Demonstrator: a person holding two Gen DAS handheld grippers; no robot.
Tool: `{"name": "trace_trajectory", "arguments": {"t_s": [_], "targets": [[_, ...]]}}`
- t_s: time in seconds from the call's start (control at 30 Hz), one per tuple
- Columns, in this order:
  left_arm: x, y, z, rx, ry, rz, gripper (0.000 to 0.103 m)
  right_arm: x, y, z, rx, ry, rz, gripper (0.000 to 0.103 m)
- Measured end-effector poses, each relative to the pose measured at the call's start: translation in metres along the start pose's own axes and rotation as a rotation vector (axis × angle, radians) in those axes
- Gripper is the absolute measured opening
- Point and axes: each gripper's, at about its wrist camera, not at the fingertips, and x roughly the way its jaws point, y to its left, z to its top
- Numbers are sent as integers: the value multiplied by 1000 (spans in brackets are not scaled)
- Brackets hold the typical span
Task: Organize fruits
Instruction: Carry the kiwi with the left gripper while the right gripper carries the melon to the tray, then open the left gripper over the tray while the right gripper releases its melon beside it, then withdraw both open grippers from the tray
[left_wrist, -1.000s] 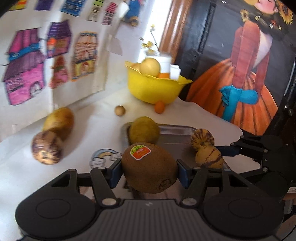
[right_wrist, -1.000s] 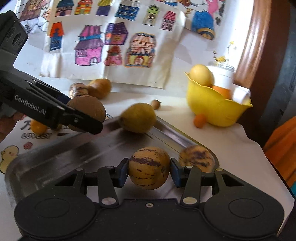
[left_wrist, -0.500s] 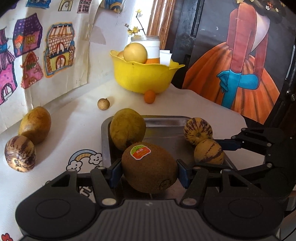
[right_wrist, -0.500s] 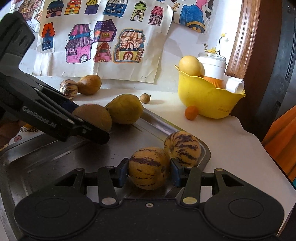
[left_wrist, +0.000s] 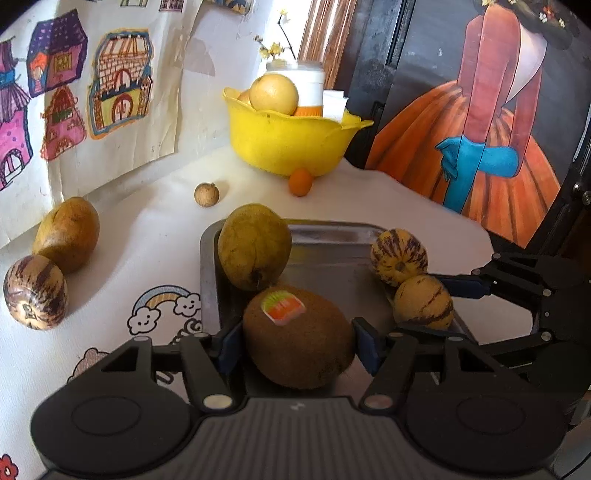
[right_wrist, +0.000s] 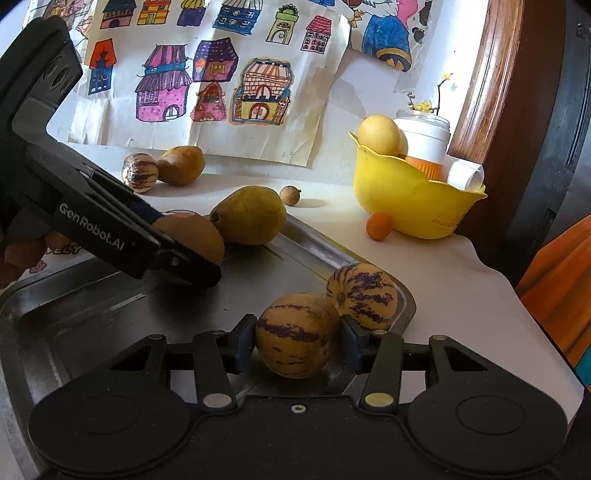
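My left gripper (left_wrist: 297, 341) is shut on a brown kiwi (left_wrist: 299, 338) with an orange sticker, low over the metal tray (left_wrist: 332, 269), next to a green-yellow pear (left_wrist: 254, 246). My right gripper (right_wrist: 297, 341) is shut on a striped yellow melon (right_wrist: 295, 334), low over the tray's right corner (right_wrist: 406, 306), touching a second striped melon (right_wrist: 362, 290). In the right wrist view the left gripper (right_wrist: 188, 258) holds the kiwi (right_wrist: 192, 232) beside the pear (right_wrist: 249, 216).
A yellow bowl (left_wrist: 288, 142) with a yellow fruit and a white jar stands at the back. A small orange (left_wrist: 301, 181) and a small brown fruit (left_wrist: 207, 194) lie near it. Another pear (left_wrist: 66, 234) and a striped melon (left_wrist: 35, 297) lie left of the tray.
Both grippers have moved forward and lower over the tray with their fruits. The kiwi now sits close to the pear, and the held melon touches the second melon.
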Motion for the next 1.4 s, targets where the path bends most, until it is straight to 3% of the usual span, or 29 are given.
{"name": "trace_trajectory", "arguments": {"t_s": [0.2, 0.4, 0.47, 0.73, 1.17, 1.4], "targets": [[-22, -2, 4, -16, -66, 1, 86, -13, 7, 0, -10, 5, -12, 55], [-55, 2, 1, -54, -138, 11, 102, -32, 14, 4, 18, -12, -17, 70], [-66, 3, -2, -63, -158, 16, 102, -39, 17, 6, 35, -19, -21, 80], [-107, 3, -25, -58, -190, 36, 103, -69, 36, 12, 75, -14, 17, 99], [-165, 24, -90, -71, -153, 29, 103, -112, 93, 7, 51, 108, 51, 102], [-190, 41, -116, -59, -135, 78, 103, -120, 123, 8, -2, 175, 106, 102]]}}
